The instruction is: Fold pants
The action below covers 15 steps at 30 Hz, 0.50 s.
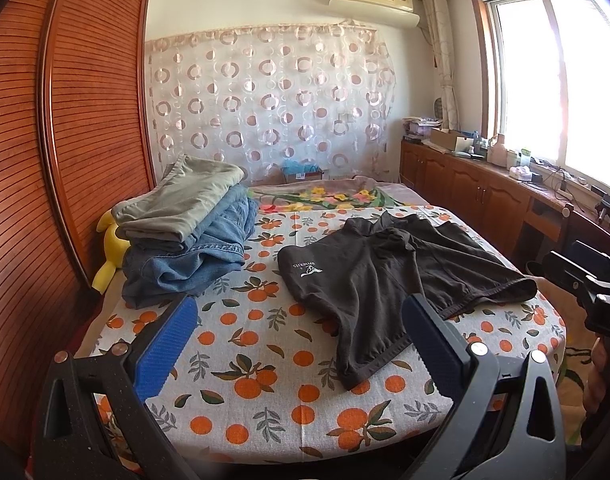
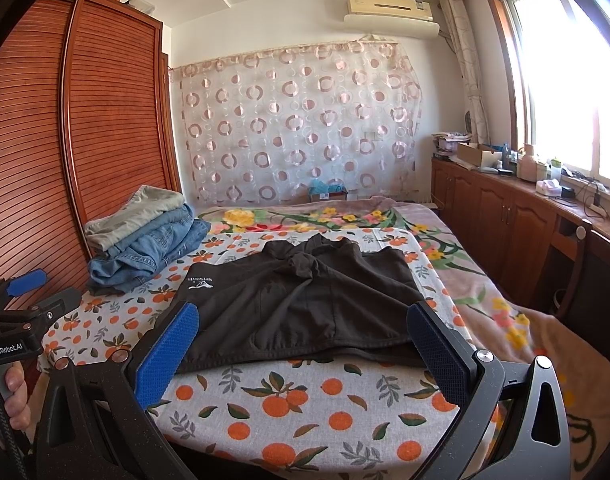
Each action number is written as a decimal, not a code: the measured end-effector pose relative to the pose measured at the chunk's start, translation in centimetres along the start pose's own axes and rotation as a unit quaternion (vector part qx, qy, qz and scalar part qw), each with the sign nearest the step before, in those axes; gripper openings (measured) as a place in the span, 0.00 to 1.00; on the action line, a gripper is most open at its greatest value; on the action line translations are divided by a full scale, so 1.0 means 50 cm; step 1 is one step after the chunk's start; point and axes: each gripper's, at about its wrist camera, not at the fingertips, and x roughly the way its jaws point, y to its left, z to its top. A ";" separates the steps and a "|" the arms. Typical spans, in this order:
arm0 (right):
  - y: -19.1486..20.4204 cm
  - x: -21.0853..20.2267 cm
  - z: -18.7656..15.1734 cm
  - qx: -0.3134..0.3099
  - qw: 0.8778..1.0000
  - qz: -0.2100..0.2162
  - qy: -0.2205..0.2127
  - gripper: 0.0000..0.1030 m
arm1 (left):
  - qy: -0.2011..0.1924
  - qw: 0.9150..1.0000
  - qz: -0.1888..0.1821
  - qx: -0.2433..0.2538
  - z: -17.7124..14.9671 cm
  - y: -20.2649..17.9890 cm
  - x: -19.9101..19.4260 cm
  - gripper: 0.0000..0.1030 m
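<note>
Dark brown pants lie rumpled and partly doubled over on the orange-print sheet, a small white logo facing up near their left end. My left gripper hovers open above the near part of the bed, its right finger over the pants' near edge. My right gripper is open too, both blue pads spread wide over the pants' near hem. Neither holds cloth. The right gripper also shows at the right edge of the left wrist view, the left one at the left edge of the right wrist view.
A stack of folded clothes, grey-green on blue denim, sits at the bed's left beside a slatted wooden wardrobe. A yellow plush toy lies behind it. Low wooden cabinets with clutter run under the window on the right.
</note>
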 end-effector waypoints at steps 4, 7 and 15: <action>0.006 0.003 -0.001 0.000 1.000 0.001 0.000 1.00 | 0.000 1.000 0.000 0.000 0.000 0.000 -0.001 0.99; 0.005 0.003 0.000 0.000 1.000 0.001 0.000 1.00 | -0.001 1.000 0.000 0.001 0.000 -0.001 0.000 0.99; 0.004 0.002 0.000 0.001 1.000 0.001 -0.001 1.00 | -0.001 1.000 0.000 0.000 0.000 -0.002 -0.001 0.99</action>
